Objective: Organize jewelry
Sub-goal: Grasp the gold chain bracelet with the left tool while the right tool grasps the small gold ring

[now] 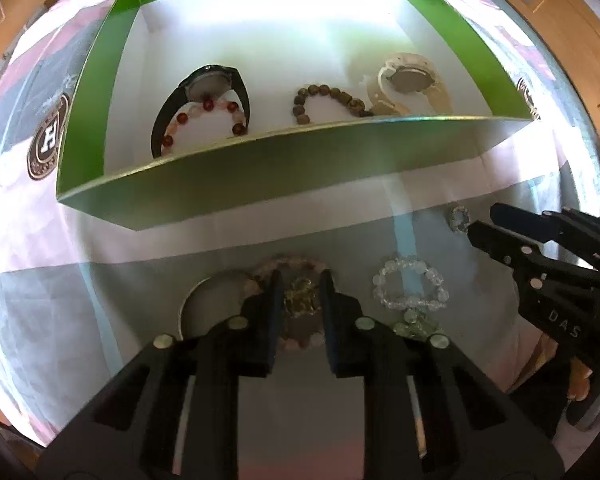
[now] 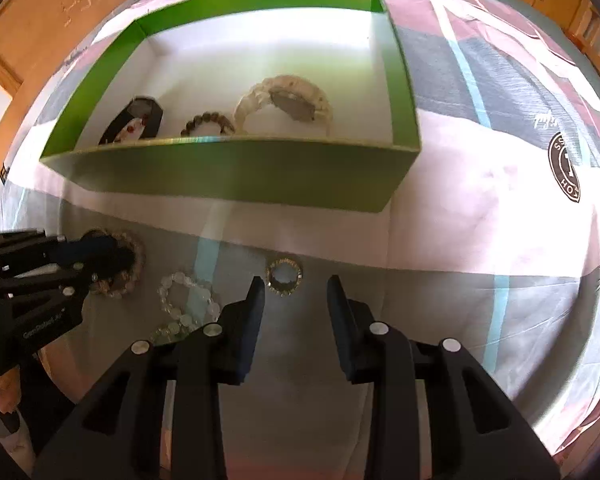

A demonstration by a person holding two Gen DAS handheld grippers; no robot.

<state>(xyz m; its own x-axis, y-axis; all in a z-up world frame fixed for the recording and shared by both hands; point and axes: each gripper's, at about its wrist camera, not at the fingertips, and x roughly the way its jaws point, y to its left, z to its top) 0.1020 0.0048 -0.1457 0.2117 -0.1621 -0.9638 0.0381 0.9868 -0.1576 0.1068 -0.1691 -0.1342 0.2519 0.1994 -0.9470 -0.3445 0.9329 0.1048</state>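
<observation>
Left gripper (image 1: 300, 280) has its fingers spread around a yellowish sparkly bracelet (image 1: 300, 300) lying inside a pink bead bracelet (image 1: 288, 268) on the bedsheet (image 2: 480, 216). Right gripper (image 2: 296, 284) hangs released near a small gold ring-like bracelet (image 2: 284, 275), in front of the green box (image 2: 236, 176).

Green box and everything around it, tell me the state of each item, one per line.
Green box: open, no lid.
Black watch: inside box.
Cream watch: inside box.
Brown bead bracelet: inside box.
Clear bead bracelet: outside, on cloth.
Small ring: outside, on cloth.
Left gripper: open, straddling pink bracelet.
Right gripper: open, empty.
</observation>
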